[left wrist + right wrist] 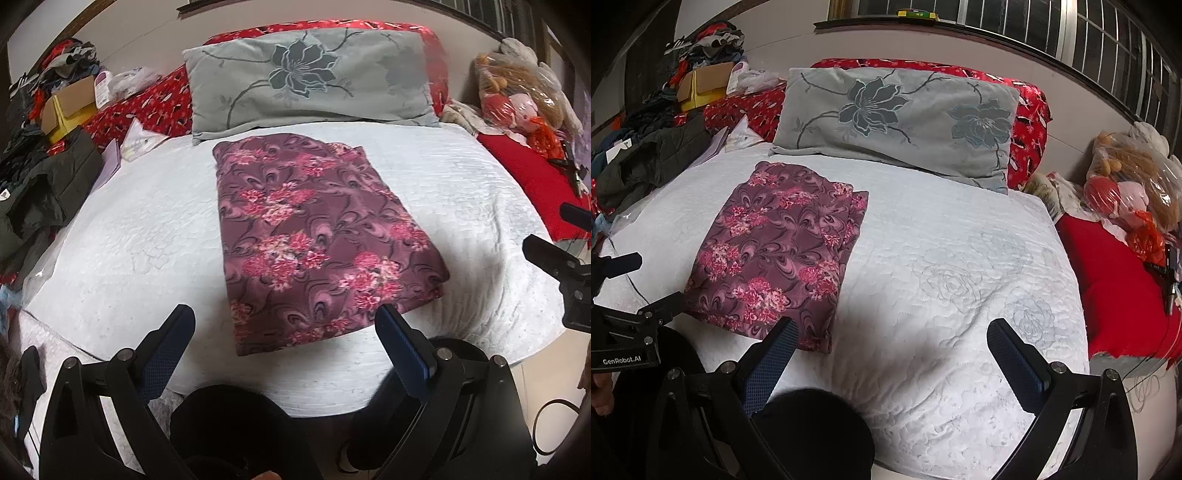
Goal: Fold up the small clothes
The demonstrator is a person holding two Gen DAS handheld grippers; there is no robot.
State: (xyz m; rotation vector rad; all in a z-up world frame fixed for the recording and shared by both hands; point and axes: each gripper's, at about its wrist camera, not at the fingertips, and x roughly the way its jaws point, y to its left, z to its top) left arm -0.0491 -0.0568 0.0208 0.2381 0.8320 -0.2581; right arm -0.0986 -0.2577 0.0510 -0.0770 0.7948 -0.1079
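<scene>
**Floral garment lies folded on the bed, both grippers held clear**

You hold both tools above the near edge of the bed (147, 229), and neither grips anything. The left gripper (284, 325) has its jaws wide apart, empty, with the near end of the floral garment (317, 236) lying just ahead of and between them, not touching. The right gripper (892, 336) is likewise spread and empty; from its view the garment (775, 258) sits ahead and to the left, its near corner just beside the left-hand fingertip (786, 328), while the rest of the opening looks onto bare white quilt.

The garment rests flat as a long rectangle in the middle of the quilt, its far end near the grey flowered pillow (306, 77). Layered edges show along one long side, so by the look of it at least one fold is in place. You appear to be between folds. A further fold would call for bringing each set of jaws down onto a near corner, pinching all layers, and carrying that end towards the pillow. Alternatively, this piece may be finished and ready to set aside; the pile of clothes (44, 173) lies well apart at the left edge
</scene>
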